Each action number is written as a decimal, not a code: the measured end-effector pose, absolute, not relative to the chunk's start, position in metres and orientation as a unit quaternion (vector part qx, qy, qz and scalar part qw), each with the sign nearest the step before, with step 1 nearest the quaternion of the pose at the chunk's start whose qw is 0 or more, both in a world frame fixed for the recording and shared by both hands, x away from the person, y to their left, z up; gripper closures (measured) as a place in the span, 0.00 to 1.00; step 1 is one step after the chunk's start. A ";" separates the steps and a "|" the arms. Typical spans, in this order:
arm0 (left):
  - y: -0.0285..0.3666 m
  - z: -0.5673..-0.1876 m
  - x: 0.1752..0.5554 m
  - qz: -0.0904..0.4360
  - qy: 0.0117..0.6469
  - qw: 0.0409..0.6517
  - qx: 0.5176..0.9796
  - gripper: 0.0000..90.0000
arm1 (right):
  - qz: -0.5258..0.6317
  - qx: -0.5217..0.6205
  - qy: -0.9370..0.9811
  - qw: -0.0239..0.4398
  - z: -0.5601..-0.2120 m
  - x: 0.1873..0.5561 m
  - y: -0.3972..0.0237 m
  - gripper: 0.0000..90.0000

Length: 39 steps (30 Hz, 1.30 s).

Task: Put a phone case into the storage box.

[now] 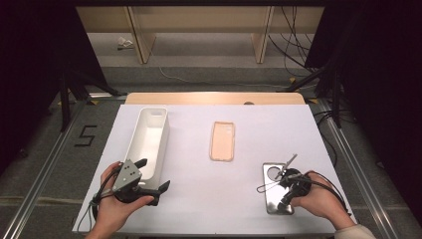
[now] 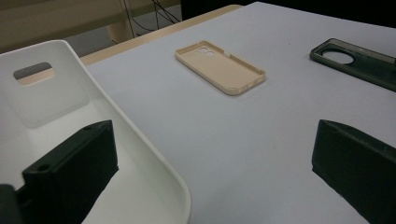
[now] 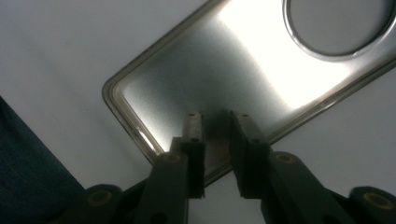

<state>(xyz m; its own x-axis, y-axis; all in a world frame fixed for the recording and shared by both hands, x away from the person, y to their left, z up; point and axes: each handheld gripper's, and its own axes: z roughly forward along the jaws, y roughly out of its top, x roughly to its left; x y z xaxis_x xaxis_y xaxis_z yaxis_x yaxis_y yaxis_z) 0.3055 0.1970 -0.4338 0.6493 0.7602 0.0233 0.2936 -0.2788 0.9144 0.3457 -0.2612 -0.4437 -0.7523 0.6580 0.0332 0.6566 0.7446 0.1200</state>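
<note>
A shiny, translucent dark phone case (image 1: pixel 271 193) with a round camera hole lies flat at the table's front right. My right gripper (image 1: pixel 286 198) points down at its near end. In the right gripper view, the jaws (image 3: pixel 217 116) stand a narrow gap apart over the case's (image 3: pixel 243 60) rim, and the pads are not pressing on it. A beige phone case (image 1: pixel 222 141) lies open side up in the middle of the table. My left gripper (image 1: pixel 155 173) is open at the front left, one jaw over the white bin (image 1: pixel 164 142) and one over the table.
The long white bin (image 2: pixel 140 140) has a handle slot in its far end wall and nothing in it. In the left gripper view the beige case (image 2: pixel 219 67) and the dark case (image 2: pixel 364 65) lie farther off. A wooden edge borders the table's far side.
</note>
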 end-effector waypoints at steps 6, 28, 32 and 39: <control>0.197 -0.434 0.306 0.237 0.345 0.491 0.764 0.00 | 0.096 0.188 0.976 0.056 -0.425 0.334 -0.261 0.52; 0.197 -0.434 0.306 0.236 0.345 0.492 0.764 0.00 | 0.033 0.074 0.995 0.051 -0.444 0.314 -0.245 0.53; 0.197 -0.434 0.306 0.235 0.345 0.492 0.764 0.00 | 0.033 0.075 0.995 0.057 -0.446 0.314 -0.248 0.55; 0.197 -0.435 0.306 0.235 0.345 0.492 0.764 0.00 | 0.035 0.066 0.995 0.063 -0.448 0.313 -0.244 0.59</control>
